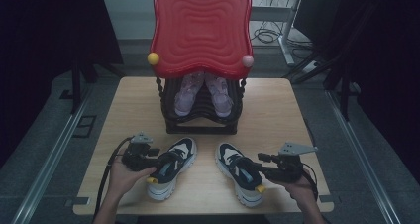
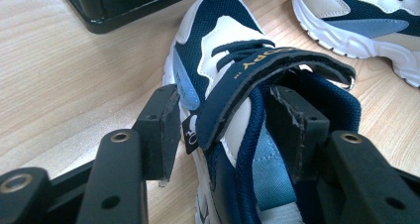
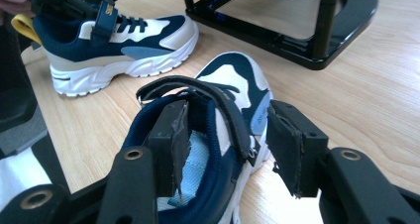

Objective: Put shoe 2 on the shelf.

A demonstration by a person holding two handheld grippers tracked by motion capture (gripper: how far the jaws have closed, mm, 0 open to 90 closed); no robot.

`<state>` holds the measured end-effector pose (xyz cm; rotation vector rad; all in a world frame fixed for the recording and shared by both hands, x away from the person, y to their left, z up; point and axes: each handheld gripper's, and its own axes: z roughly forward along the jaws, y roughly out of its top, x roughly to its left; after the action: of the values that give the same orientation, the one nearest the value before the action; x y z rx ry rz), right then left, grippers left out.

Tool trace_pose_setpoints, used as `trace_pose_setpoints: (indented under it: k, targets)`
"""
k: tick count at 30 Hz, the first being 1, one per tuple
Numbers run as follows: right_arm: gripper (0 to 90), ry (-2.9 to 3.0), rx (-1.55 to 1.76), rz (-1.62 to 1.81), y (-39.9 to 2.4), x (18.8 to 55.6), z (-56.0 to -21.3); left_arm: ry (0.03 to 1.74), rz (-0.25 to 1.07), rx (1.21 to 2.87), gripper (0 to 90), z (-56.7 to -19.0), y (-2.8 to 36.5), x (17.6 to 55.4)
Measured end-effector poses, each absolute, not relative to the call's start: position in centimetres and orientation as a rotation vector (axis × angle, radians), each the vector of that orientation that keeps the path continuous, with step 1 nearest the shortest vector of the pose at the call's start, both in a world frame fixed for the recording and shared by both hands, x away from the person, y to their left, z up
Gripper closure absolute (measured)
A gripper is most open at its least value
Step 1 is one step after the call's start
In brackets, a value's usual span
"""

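Two navy and white sneakers lie toe-away on the wooden table (image 1: 277,110). My left gripper (image 1: 154,159) (image 2: 225,120) straddles the outer wall of the left sneaker (image 1: 174,165) (image 2: 218,40). One jaw stands outside the wall and the other inside the opening, under the lifted strap, and the pads do not press, so it is open. My right gripper (image 1: 261,168) (image 3: 225,130) straddles the wall of the right sneaker (image 1: 236,170) (image 3: 237,80) the same way. It is open too, with a gap at its outer pad.
A black rack (image 1: 203,127) stands at the table's middle back and holds a pair of pink shoes (image 1: 203,92). A red wavy tray (image 1: 200,30) with a yellow and a pink ball sits on top of it. Bare wood lies left and right of the rack.
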<state>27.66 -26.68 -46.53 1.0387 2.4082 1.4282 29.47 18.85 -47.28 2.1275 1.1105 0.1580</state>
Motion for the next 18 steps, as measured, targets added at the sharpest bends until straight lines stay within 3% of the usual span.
trace_pose_setpoints:
  k: [18]
  targets:
    - [54.6,2.575,1.016,1.232,-23.6,30.0,-47.7,1.069,0.12,2.216,55.2,-47.9,18.5,30.6]
